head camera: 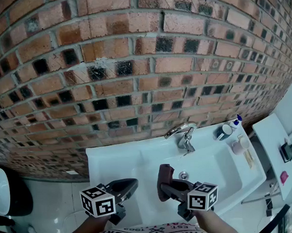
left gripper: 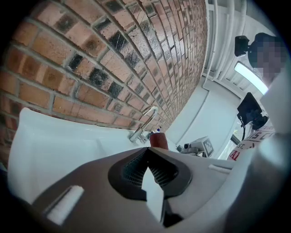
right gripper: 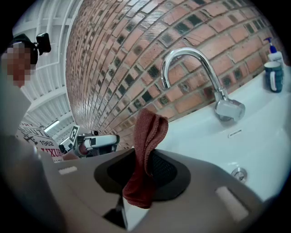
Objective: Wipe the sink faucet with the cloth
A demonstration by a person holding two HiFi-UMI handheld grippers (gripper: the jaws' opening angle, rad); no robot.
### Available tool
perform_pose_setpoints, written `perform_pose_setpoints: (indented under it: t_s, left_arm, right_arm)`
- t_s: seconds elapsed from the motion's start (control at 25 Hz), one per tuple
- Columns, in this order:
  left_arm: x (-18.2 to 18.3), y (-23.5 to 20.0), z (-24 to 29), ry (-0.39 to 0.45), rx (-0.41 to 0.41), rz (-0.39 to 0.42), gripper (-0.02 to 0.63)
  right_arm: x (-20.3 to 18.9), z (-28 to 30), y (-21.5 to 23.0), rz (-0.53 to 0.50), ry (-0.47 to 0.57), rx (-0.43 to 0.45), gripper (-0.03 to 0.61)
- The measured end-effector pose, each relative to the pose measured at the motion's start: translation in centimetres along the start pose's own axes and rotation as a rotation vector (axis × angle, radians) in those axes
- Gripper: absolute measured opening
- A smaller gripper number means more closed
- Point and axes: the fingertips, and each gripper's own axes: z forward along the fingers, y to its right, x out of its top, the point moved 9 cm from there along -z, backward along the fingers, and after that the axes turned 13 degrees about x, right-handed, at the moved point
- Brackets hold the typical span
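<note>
A chrome faucet point(head camera: 181, 133) with a curved spout stands at the back rim of the white sink point(head camera: 216, 164), against the brick wall. My right gripper point(head camera: 163, 189) hovers over the sink's near side, shut on a dark red cloth point(head camera: 164, 179) that sticks up between its jaws. In the right gripper view the cloth point(right gripper: 146, 150) hangs folded in front of the faucet point(right gripper: 200, 77), well short of it. My left gripper point(head camera: 129, 187) is over the sink's left front, jaws shut with nothing in them. The left gripper view shows the faucet point(left gripper: 144, 124) far ahead.
A dark cup point(head camera: 224, 132), a soap pump bottle point(head camera: 236, 122) and a pale mug point(head camera: 238, 146) stand on the sink's right ledge. A drain point(head camera: 183, 175) sits in the basin. A white side table point(head camera: 278, 151) with small items is at the right. A toilet point(head camera: 4, 194) is at the left.
</note>
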Motion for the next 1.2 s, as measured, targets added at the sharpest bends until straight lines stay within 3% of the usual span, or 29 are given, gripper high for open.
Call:
perform_pose_setpoints:
  t_s: [0.6,1.2]
  left_arm:
    - [-0.1,-1.2,-0.6,0.008,-0.002,-0.018,0.006]
    - [-0.3,-1.9,0.0,-0.008,-0.020,-0.032,0.006]
  right_arm:
    - [11.1,2.9,-1.1,-0.243,0.037,-0.001,0.091]
    - [12.9,4.3,2.5,-0.197,0.060,-0.083,0.091]
